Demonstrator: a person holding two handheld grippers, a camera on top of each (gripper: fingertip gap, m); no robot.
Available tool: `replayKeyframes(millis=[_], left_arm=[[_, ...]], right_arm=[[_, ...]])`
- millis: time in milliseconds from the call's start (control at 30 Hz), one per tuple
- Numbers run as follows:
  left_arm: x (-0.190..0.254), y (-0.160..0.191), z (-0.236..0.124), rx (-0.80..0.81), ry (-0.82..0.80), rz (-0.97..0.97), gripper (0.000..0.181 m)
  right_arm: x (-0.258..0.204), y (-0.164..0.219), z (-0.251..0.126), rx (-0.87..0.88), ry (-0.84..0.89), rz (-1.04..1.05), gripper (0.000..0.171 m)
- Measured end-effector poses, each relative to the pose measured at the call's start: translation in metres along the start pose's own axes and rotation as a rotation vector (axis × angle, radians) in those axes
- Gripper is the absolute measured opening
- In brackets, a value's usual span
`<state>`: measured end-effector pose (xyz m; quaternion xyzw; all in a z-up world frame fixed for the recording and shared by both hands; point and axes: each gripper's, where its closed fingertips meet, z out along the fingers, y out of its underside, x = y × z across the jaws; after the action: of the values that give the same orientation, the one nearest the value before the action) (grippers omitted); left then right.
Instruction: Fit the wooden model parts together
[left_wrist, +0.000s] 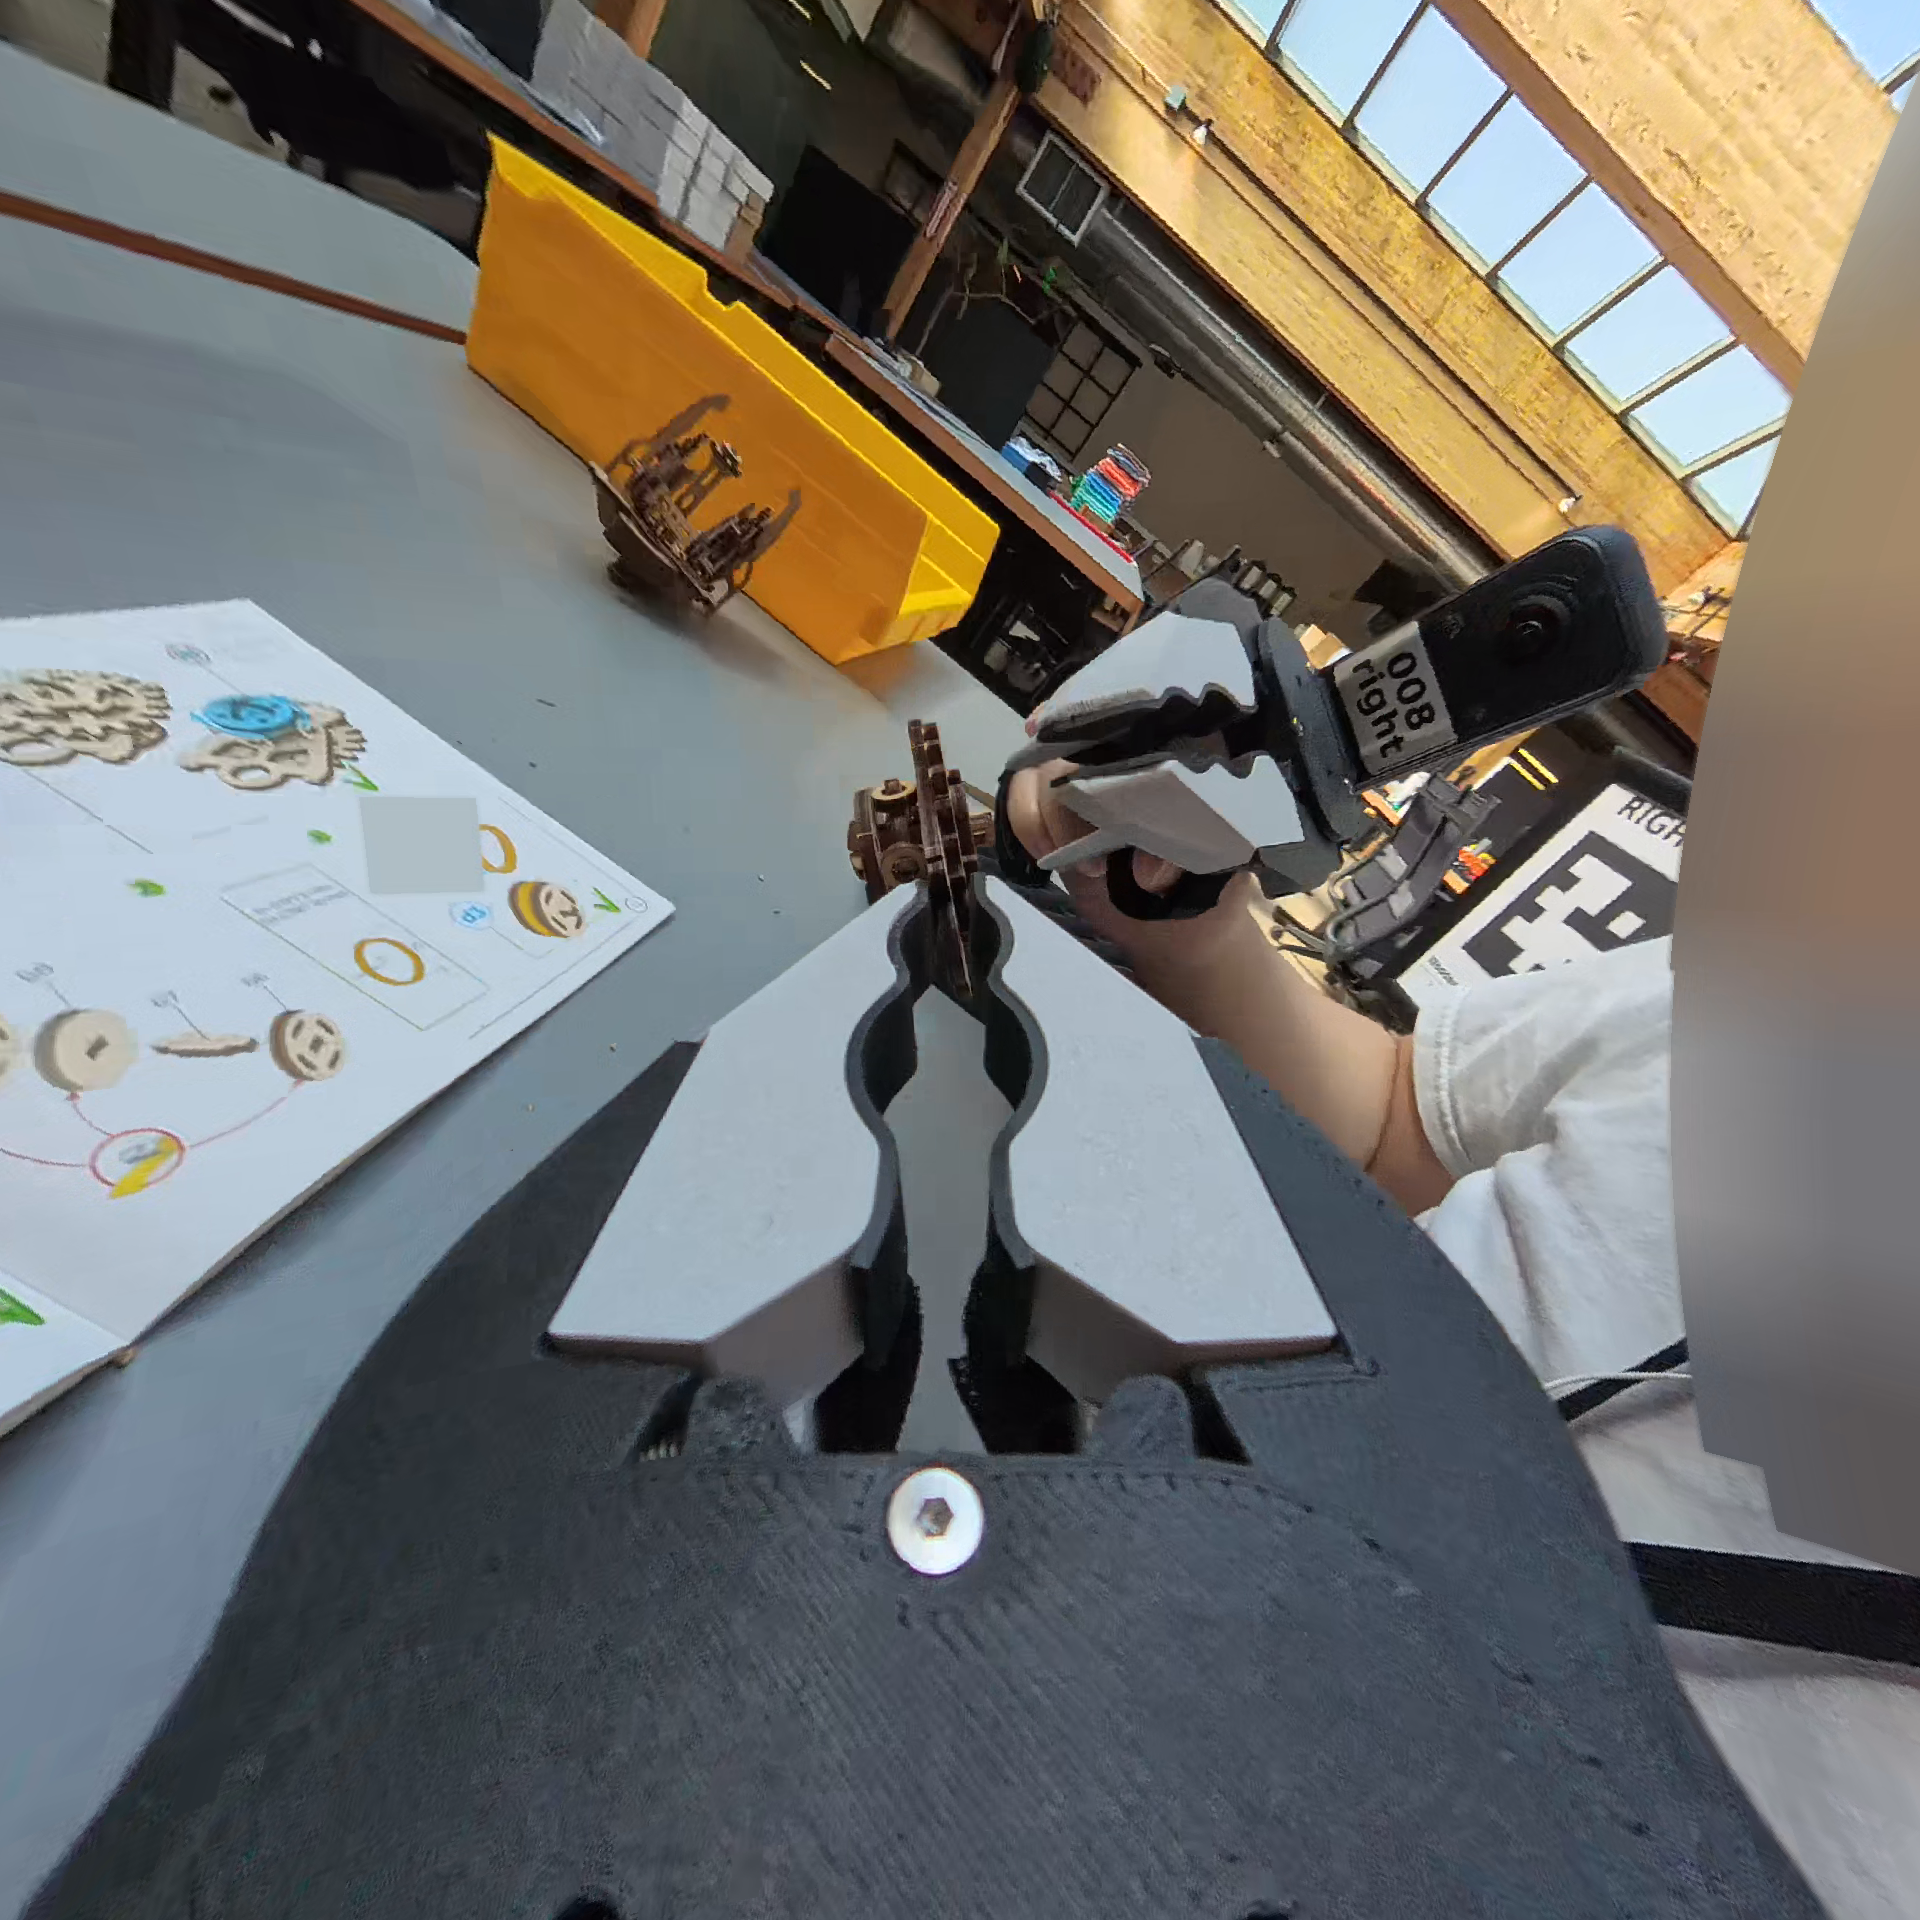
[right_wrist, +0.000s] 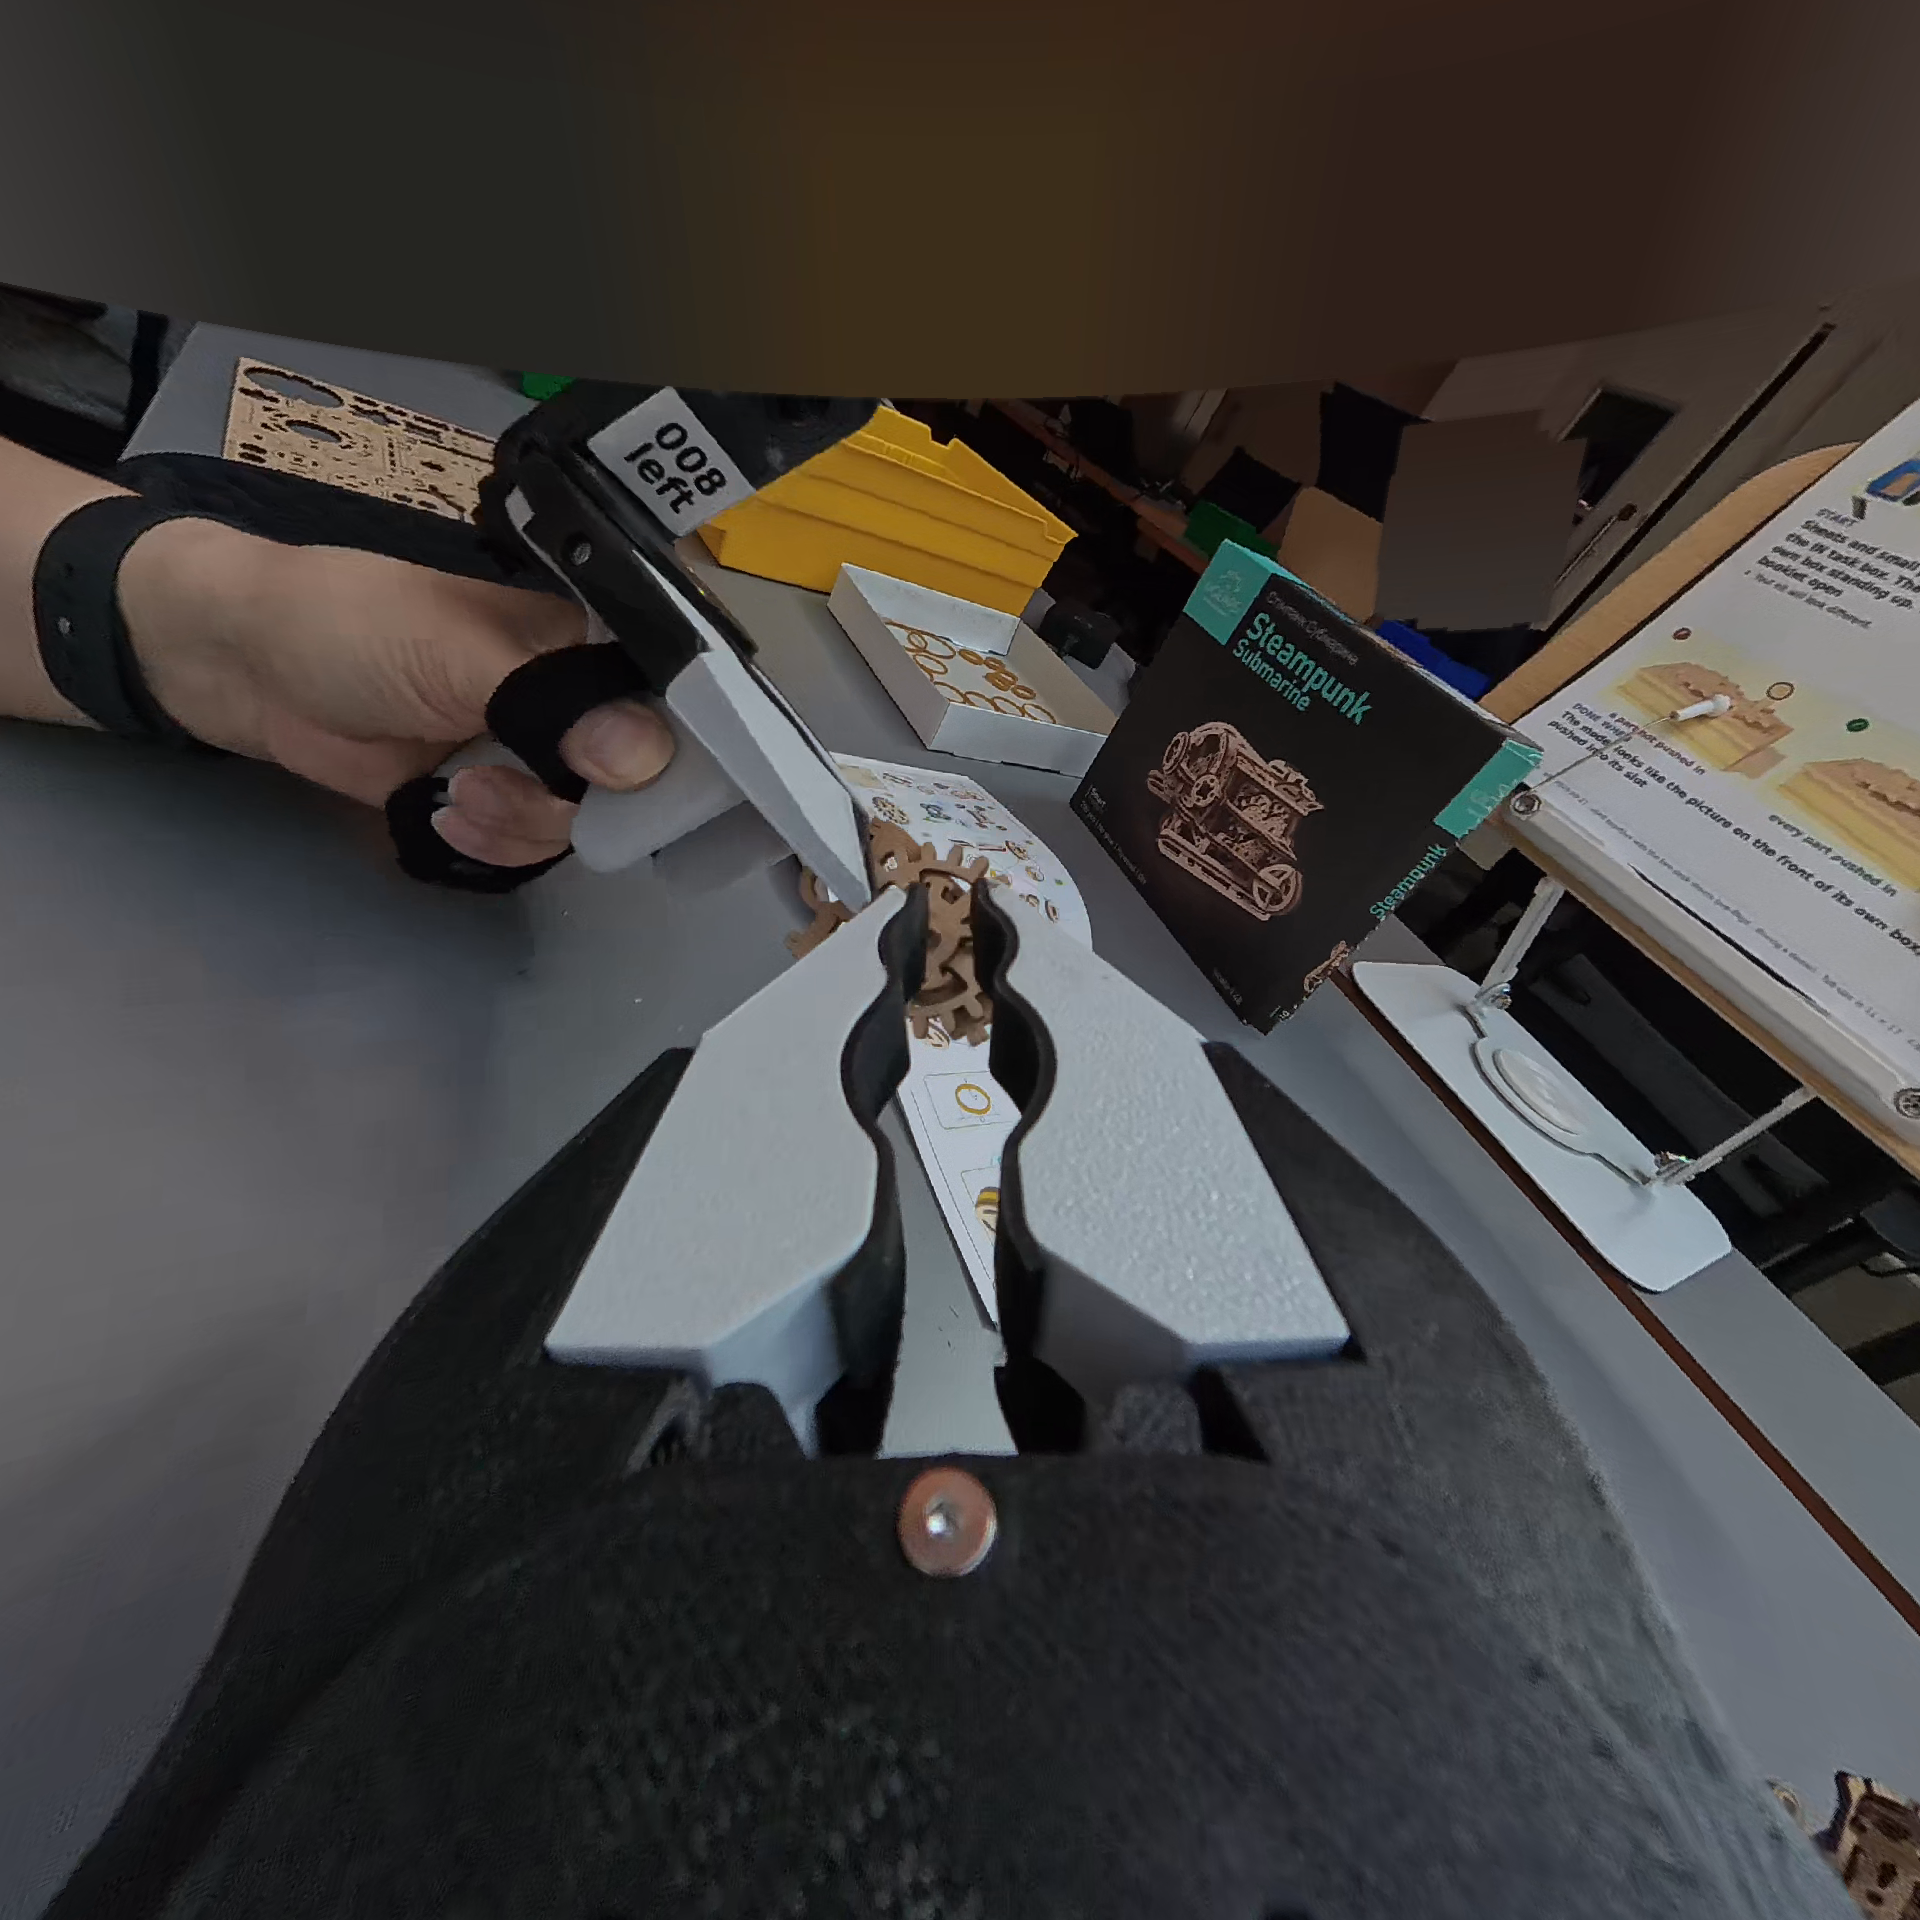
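Wooden gear assembly (left_wrist: 925, 831) is held above the bench (left_wrist: 312, 468), near its right edge, clamped edge-on by the left gripper (left_wrist: 951, 935). Its toothed disc stands upright along the fingers. From the opposite side, the right gripper (right_wrist: 945, 935) is closed on the same cluster.

white label (left_wrist: 1392, 701) on right hand-held gripper (right_wrist: 948, 920) | white label (right_wrist: 670, 462) on left hand-held gripper (left_wrist: 940, 904) | lettered black box (right_wrist: 1288, 790) | printed booklet (left_wrist: 260, 883)
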<state>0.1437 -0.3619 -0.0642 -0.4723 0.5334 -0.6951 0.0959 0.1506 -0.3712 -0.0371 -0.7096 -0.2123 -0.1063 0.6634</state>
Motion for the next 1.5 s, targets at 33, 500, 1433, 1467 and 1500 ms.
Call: replayKeyframes(millis=[33,500,1433,1467,1500], left_arm=[[-0.002,0.004,0.000,-0.023,0.035,-0.074,0.004],[-0.004,0.046,0.004,-0.262,0.238,-0.478,0.004],[-0.026,0.045,-0.007,-0.384,-0.039,-0.017,0.024],[-0.019,0.040,-0.007,-0.373,-0.023,0.081,0.022],[-0.012,0.038,-0.007,-0.372,-0.005,0.175,0.016]], right_arm=[[-0.001,0.002,-0.003,-0.006,-0.028,-0.020,0.008],[-0.036,0.050,-0.014,-0.067,-0.396,-0.081,0.006],[-0.046,0.067,-0.006,-0.235,-0.548,0.095,0.001],[-0.046,0.071,-0.004,-0.263,-0.556,0.119,0.001],[-0.048,0.074,-0.003,-0.294,-0.578,0.141,0.001]])
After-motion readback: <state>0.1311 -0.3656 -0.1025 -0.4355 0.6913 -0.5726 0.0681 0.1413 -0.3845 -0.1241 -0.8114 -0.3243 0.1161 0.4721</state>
